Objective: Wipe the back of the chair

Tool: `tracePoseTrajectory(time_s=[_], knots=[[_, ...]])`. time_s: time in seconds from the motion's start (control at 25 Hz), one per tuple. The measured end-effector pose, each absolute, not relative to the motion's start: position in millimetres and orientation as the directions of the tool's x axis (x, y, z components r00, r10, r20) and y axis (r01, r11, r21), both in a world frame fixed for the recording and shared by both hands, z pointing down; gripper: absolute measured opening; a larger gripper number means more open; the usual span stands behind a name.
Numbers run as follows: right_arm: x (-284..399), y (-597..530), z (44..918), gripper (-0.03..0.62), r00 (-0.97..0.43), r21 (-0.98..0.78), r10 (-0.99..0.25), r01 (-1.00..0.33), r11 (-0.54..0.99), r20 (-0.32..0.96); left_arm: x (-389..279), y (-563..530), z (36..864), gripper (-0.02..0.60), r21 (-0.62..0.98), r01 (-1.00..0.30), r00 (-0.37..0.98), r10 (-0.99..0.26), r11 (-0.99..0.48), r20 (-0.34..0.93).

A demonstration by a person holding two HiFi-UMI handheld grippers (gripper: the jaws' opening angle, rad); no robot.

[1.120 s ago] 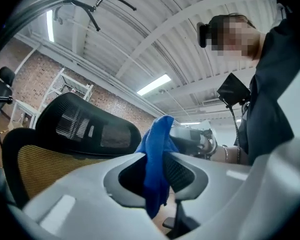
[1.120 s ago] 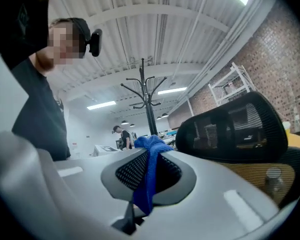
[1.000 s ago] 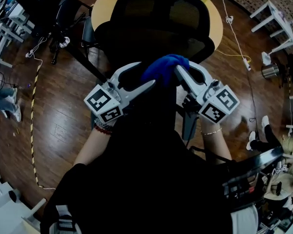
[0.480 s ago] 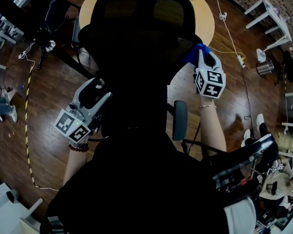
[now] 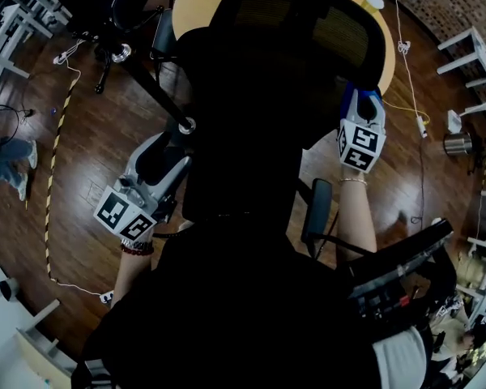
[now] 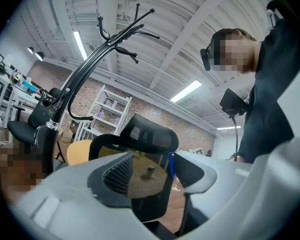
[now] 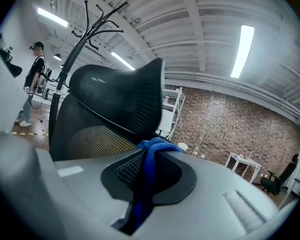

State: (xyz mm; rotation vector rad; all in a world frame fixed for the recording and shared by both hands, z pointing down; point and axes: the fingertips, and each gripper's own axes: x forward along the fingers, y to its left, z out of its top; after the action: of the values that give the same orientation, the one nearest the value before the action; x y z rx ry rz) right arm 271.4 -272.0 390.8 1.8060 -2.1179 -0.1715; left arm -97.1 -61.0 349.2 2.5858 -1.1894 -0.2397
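Chair back: black mesh, directly in front of you, with the headrest on top.
Cloth: blue and bunched, at the right edge of the chair back just below the headrest. You can't tell whether it touches the mesh yet.
Right gripper: pinches the cloth, which pokes out past the tips in a small wad.
Left gripper: jaws spread, having just eased in slightly, with nothing between them. It hangs off the left edge of the chair back, beside the coat stand.
Risk, slip: the mesh looks grippy. If you drag hard, it could pull the cloth out of the pinch.
Risk, scrape: only a small wad leads, so a steep angle would put the hard tips on the mesh instead of the cloth.
Risk, chair turns: nothing braces it, so your push at one edge may swing it away.
Risk, snag: the armrest sits just under your right wrist and could catch a downward stroke.
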Motion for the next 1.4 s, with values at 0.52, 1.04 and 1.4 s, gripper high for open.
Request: tracePoseTrajectory(time_s=[0.52, 1.04, 1.4], knots=[[66.8, -291.0, 402.1, 0.028, -0.378, 0.282, -0.918, -0.873, 0.397, 0.122, -159.2, -67.9, 361.4, 0.205, 0.333, -0.706, 0.654, -0.756, -0.625, -0.031], [-143.0, -299.4, 389.5, 0.027, -0.612, 0.221, -0.786, -0.758, 0.614, 0.087, -211.8, -56.8, 380.4, 0.206, 0.366, -0.718, 0.639, -0.769, -0.593, 0.007], [-189.3, -261.6, 368.7, 0.028, -0.759, 0.153, -0.647, -0.632, 0.759, 0.073, -204.9, -49.7, 372.1, 0.206, 0.344, -0.705, 0.667, -0.744, -0.621, 0.023]])
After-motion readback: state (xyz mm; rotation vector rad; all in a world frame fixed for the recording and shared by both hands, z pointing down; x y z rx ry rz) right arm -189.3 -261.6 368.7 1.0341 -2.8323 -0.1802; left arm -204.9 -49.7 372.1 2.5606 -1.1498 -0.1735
